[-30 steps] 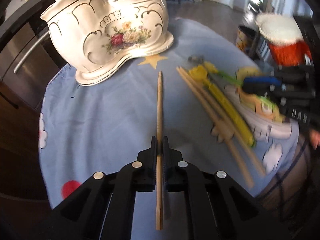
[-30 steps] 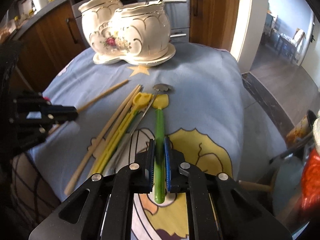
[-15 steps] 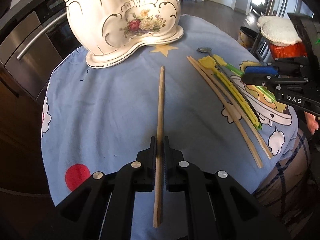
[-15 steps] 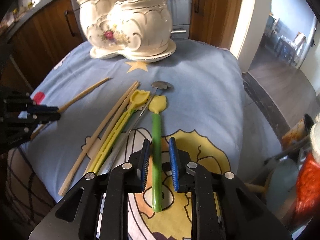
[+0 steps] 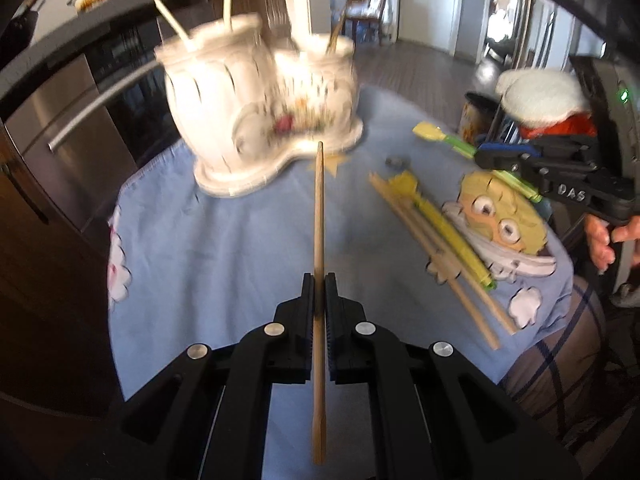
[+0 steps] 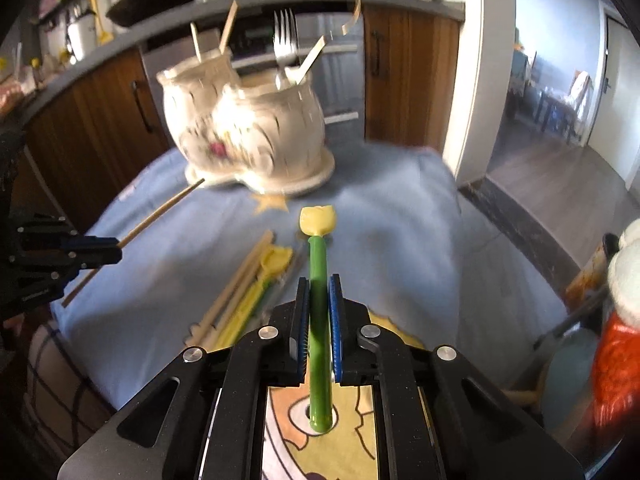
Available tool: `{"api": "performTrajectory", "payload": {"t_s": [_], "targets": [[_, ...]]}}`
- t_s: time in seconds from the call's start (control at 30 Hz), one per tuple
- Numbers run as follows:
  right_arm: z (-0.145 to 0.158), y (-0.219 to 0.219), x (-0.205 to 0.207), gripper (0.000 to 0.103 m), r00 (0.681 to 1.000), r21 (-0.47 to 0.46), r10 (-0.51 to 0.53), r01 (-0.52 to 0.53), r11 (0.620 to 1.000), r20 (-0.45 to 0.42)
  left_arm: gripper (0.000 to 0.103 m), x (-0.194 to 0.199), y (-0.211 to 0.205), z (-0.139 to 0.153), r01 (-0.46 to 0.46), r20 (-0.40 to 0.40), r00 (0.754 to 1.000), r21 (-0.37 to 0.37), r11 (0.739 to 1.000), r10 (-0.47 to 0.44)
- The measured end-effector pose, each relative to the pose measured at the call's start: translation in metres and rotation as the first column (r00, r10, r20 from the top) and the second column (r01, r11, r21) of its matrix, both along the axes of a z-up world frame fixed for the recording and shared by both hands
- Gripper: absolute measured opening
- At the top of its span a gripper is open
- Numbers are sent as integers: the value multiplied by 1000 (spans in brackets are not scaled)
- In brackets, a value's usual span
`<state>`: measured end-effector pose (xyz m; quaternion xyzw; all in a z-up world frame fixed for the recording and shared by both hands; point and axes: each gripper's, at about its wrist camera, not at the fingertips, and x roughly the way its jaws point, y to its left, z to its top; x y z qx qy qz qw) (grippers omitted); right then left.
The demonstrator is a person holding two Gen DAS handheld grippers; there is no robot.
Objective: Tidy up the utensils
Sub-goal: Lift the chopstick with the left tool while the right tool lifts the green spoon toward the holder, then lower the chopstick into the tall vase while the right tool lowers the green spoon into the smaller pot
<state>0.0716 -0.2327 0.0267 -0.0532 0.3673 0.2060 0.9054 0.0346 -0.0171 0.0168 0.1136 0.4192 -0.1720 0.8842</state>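
My left gripper (image 5: 319, 280) is shut on a wooden chopstick (image 5: 319, 208), lifted above the cloth and pointing at the white floral ceramic holder (image 5: 256, 116). My right gripper (image 6: 319, 284) has its blue pads closing on the green handle of a yellow-headed spoon (image 6: 318, 256), held off the cloth. The holder (image 6: 248, 132) stands at the far side with a fork and sticks in it. Two chopsticks and a yellow utensil (image 5: 440, 220) lie on the cloth between the grippers. In the left wrist view the right gripper (image 5: 484, 152) shows at the right with the spoon.
A blue cartoon cloth (image 6: 400, 208) covers the table. A small metal spoon bowl (image 5: 394, 161) lies by the star print. A red and white object (image 6: 616, 344) stands off the right edge. Cabinets and an oven are behind the holder. A hand (image 5: 604, 240) grips the right tool.
Both grippers have risen, lifting the chopstick and the green spoon off the cloth. The right jaws widened around the handle half a second ago and have closed on it again.
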Motion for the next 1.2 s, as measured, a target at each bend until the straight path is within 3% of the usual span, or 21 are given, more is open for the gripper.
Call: {"api": "performTrajectory", "payload": {"t_s": [0.37,0.57,0.67,0.97,1.1,1.2], "targets": [[55,20,20,10,989,125,35,-54,991,145,5,10,26,67,7,218,976,-139,990,24],[85,30,45,10,971,201,4,-53,978,239,5,42,41,96,3,304,950,-213,977,63],[96,34,68,10,963,281,-26,-53,958,270,5,66,51,109,12,332,939,-295,955,90],[91,46,132,10,965,482,-100,-31,876,244,5,131,53,118,25,381,912,-426,905,154],[80,56,141,10,963,500,-118,-20,866,243,5,146,52,117,23,405,893,-475,880,195],[73,62,142,10,958,499,-129,-18,866,257,5,150,48,112,17,436,874,-465,885,213]]}}
